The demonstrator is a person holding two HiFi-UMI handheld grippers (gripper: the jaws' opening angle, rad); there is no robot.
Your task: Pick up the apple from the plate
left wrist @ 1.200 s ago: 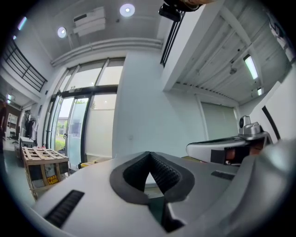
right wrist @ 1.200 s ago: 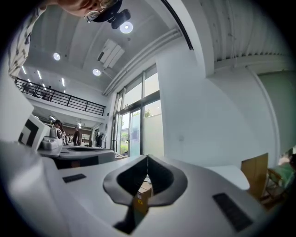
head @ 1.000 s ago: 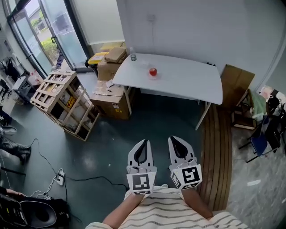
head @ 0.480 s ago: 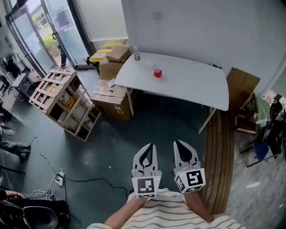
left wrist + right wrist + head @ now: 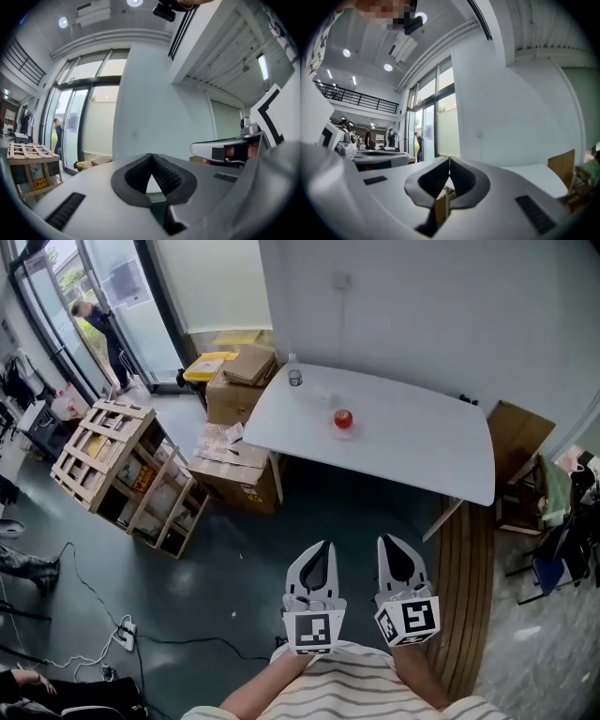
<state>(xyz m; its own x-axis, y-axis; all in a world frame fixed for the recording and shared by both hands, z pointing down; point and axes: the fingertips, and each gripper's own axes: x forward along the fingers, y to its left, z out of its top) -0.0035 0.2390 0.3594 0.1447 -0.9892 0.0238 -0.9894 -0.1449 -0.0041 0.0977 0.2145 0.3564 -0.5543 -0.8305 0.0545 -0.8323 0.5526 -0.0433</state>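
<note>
Apple (image 5: 343,417) sits red on its plate (image 5: 344,430) (plate barely shows vs the white top), on the far-left part of the white table (image 5: 422,451), well apart from both my grippers. A small jar (image 5: 295,378) stands near the table's far-left corner, apart from the apple.

My left gripper (image 5: 323,547) is low in the head view, over dark floor, pointing toward the table. Its jaws are fully together, tips touching, w/ nothing between them; the left gripper view (image 5: 151,155) shows the ribbed pads meeting at a point. My right gripper (image 5: 390,541) is just beside it, parallel, jaws likewise pressed together and empty, as the right gripper view (image 5: 449,160) shows.

Left of the table: cardboard boxes (image 5: 236,381) stacked against its end, and nearer, a wooden crate (image 5: 122,465) set at an angle. A person (image 5: 94,326) stands at the glass door in the far-left corner. Wooden planks (image 5: 466,568) lie on the floor right of my right gripper, and a cable (image 5: 103,601) trails across the floor at lower left.
</note>
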